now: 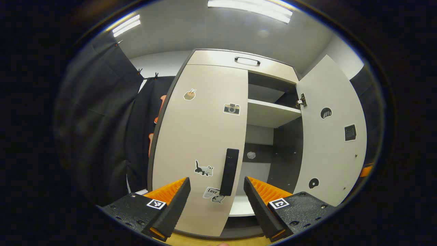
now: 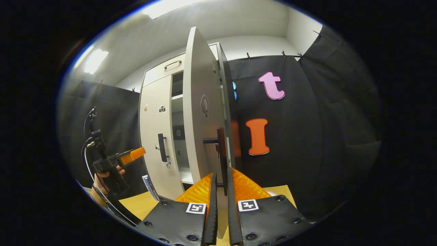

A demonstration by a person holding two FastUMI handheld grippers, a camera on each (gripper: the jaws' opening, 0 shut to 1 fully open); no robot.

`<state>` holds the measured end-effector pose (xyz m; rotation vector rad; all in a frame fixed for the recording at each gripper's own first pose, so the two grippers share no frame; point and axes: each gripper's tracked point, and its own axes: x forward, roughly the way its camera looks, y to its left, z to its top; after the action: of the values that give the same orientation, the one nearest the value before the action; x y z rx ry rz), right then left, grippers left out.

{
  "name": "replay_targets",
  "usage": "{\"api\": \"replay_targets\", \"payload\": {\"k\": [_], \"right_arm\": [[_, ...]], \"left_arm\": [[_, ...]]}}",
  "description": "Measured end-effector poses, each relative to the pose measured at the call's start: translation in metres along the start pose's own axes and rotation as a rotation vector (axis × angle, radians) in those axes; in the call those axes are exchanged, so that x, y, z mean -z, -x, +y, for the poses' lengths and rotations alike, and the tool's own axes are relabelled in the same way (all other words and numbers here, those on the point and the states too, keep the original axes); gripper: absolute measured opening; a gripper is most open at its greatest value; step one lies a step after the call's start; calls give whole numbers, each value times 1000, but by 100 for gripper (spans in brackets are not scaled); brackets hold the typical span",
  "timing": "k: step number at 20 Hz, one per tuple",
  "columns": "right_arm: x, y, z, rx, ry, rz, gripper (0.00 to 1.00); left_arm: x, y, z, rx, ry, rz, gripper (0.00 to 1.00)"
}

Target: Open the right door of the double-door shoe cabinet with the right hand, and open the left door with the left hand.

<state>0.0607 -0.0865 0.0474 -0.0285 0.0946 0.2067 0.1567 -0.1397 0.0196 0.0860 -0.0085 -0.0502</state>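
Observation:
The shoe cabinet's left door is closed, with its black vertical handle near the inner edge. My left gripper is open and faces that handle from a short distance, with the handle framed between the orange fingers. The right door is swung wide open. In the right gripper view I see that door edge-on, and my right gripper is shut on its black handle. The left gripper, held by a hand, hovers apart from the left door's handle.
Inside the open half there is a white shelf and dark inner walls. A top drawer with a handle sits above the doors. A yellow floor lies in front of the cabinet. Black cloth walls stand on both sides.

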Motion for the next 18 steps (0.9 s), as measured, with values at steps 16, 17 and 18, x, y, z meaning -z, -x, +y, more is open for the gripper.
{"api": "replay_targets", "payload": {"k": [16, 17, 18], "right_arm": [[32, 50, -47, 219, -7, 31, 99], [33, 53, -45, 215, -17, 33, 99], [33, 54, -42, 209, -23, 31, 100]], "left_arm": [[17, -112, -32, 6, -175, 24, 82], [19, -115, -36, 18, -160, 20, 70], [19, -118, -33, 8, -160, 12, 65]]}}
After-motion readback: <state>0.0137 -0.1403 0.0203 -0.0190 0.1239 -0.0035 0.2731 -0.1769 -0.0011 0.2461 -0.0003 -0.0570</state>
